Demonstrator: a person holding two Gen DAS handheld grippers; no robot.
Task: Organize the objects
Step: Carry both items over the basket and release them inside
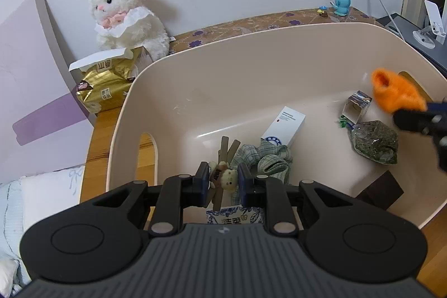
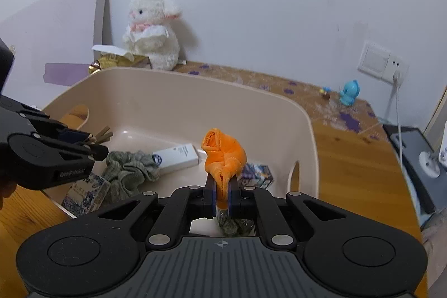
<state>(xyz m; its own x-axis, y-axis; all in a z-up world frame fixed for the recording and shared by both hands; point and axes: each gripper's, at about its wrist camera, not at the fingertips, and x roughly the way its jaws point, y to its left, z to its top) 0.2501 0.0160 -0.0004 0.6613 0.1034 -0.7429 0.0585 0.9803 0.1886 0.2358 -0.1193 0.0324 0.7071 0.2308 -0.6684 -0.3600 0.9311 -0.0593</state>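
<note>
One beige plastic tub (image 1: 279, 52); one white plush rabbit (image 1: 125, 10); one gold foil packet (image 1: 106, 85); one orange cloth (image 2: 223, 155); one white carton (image 1: 283, 126); one green scrunchie (image 1: 268, 161); two black grippers.

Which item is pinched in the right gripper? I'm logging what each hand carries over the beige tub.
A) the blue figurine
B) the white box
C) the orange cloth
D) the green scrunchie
C: in the right wrist view the right gripper has its pads closed on the orange cloth, held above the beige tub.
</note>
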